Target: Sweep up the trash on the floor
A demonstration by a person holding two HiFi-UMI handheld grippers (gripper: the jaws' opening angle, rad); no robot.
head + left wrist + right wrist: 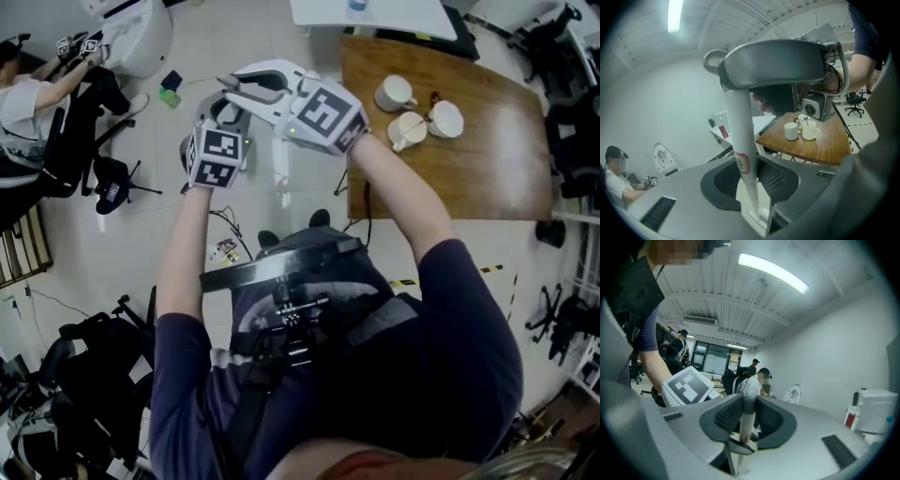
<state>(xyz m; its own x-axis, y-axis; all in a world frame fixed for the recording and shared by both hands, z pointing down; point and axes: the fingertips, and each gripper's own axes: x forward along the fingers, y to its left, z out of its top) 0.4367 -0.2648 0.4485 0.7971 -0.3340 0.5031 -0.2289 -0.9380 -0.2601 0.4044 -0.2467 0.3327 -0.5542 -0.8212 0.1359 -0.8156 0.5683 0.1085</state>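
- Two grippers share one job: both clamp what looks like the same white pole [738,117], likely the broom's, so that two hands can steer it.
- Left gripper [750,182] has its jaws closed on the pole at a red-edged label [742,164], with a pad pressing from each side.
- Right gripper [748,414] also grips a white pole, jaws tight on it. In the head view it sits at upper centre, just right of the left one — a two-point hold that should give leverage for sweeping.
- Trash [225,249] is small coloured scraps on the floor [122,244], left of centre in the head view, lower in the frame than the grippers.
- Broom's head I cannot make out, so I judge sweeping has not begun.
- Table [469,169] stands at upper right, near the working spot — something to keep the pole clear of.
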